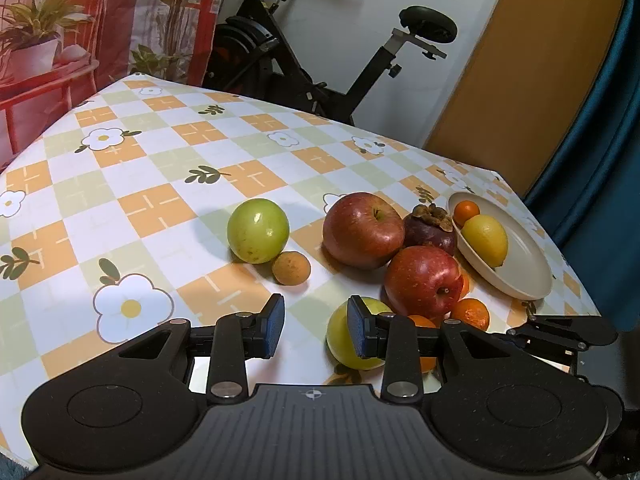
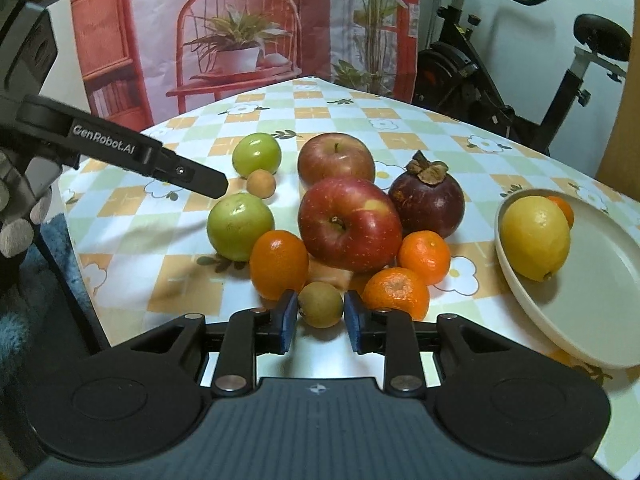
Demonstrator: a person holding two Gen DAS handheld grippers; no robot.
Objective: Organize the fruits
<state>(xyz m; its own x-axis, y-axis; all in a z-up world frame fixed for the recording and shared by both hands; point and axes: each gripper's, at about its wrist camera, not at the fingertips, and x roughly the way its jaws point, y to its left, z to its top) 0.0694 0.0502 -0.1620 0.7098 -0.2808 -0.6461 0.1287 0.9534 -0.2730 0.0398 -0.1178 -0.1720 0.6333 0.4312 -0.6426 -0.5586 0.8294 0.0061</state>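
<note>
My right gripper [image 2: 321, 320] is open, with a small brownish-green fruit [image 2: 321, 305] resting on the table between its blue pads. Around it lie three oranges [image 2: 278, 264], two red apples [image 2: 348, 224], a mangosteen [image 2: 426, 204] and two green fruits [image 2: 240, 226]. A cream plate [image 2: 592, 280] at the right holds a lemon [image 2: 536, 236] and a small orange [image 2: 564, 208]. My left gripper [image 1: 317, 328] hangs open and empty over the cloth. Its right finger [image 1: 358, 330] is in front of a green fruit [image 1: 340, 340]. Another green fruit [image 1: 258, 230] and a tan fruit [image 1: 291, 268] lie beyond.
The table wears a checked floral cloth [image 1: 160, 160]; its edge runs close behind the plate [image 1: 524, 276]. An exercise bike [image 1: 320, 60] and a printed backdrop [image 2: 240, 40] stand behind. A teal curtain [image 1: 600, 160] hangs at the right.
</note>
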